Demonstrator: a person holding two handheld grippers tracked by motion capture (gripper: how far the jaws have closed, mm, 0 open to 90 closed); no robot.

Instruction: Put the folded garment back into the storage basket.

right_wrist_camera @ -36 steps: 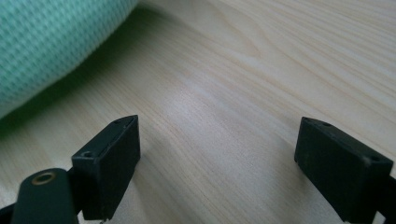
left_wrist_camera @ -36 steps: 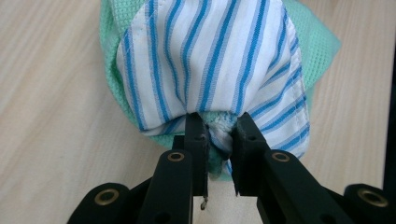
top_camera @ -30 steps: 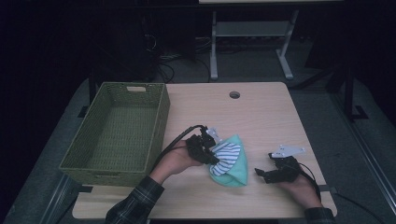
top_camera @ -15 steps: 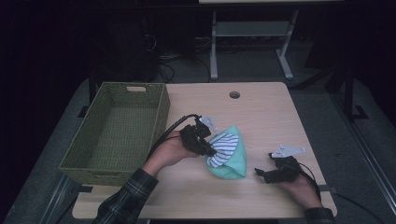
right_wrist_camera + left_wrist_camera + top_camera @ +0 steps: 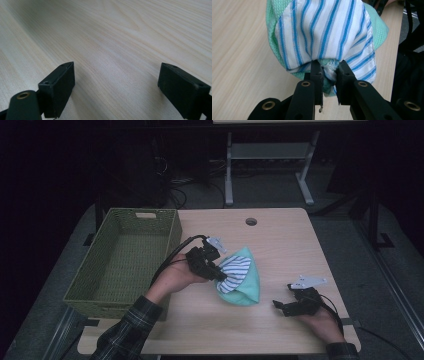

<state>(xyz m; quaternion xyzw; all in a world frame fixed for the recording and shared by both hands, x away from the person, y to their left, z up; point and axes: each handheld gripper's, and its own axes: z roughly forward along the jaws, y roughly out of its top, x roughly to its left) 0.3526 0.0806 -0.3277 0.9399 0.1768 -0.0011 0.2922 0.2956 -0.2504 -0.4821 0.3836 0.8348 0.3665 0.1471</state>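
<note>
Now lifted slightly higher and carried toward 10 o'clock compared with a second ago: left tongs [image 5: 216, 270] clamped on a gathered fold of the striped cloth [image 5: 235, 270], jaws pinching the blue-and-white fabric [image 5: 324, 32] in the left gripper view. Wrapped beneath and behind it, the green cloth [image 5: 246, 287], its lower end touching the counter [image 5: 280, 240] near the centre. Closer than before to the green basket [image 5: 120, 260], at 9 o'clock of the bundle. Unmoved at 4 o'clock of the bundle, well apart from it: right tongs [image 5: 281, 306], jaws spread wide over bare wood [image 5: 117, 50], gripping nothing.
</note>
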